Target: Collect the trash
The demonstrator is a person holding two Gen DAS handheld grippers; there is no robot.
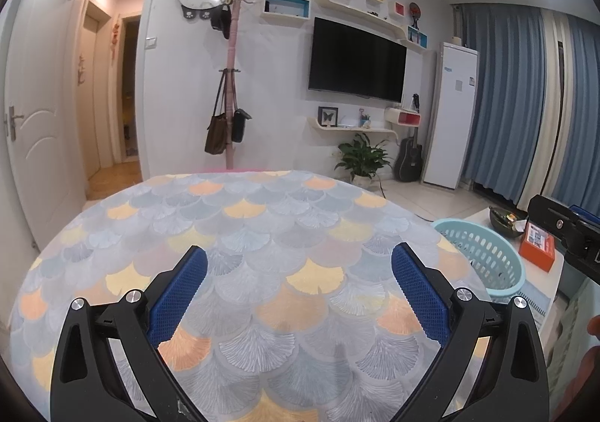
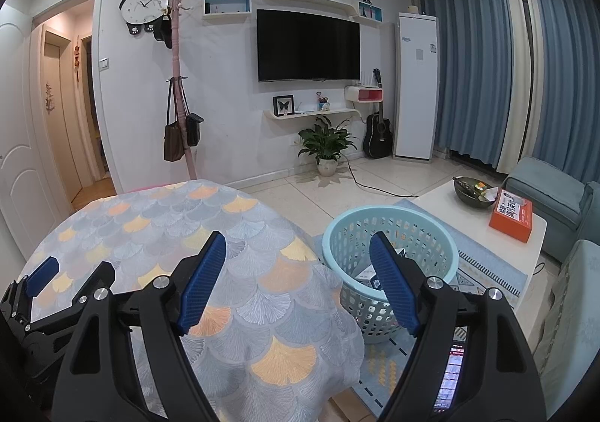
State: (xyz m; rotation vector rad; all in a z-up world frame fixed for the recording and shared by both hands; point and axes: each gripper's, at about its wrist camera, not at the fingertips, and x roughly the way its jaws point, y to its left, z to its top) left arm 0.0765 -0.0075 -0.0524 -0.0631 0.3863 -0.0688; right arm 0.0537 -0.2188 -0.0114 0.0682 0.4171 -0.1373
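Bare tablecloth [image 1: 262, 253] edge beside basket [image 2: 390, 231]

Your left wrist view sits low and close over the patterned counter [image 1: 262, 253], tilted slightly down, facing the TV wall [image 1: 356, 58]. Your right wrist view faces the same wall from further right, past the counter's edge, above the basket [image 2: 390, 234]. Both share the counter, TV, coat stand [image 2: 180, 84], basket and low white table [image 2: 468, 219]. The left hand-held gripper [image 2: 41, 276] shows at the right view's left edge.
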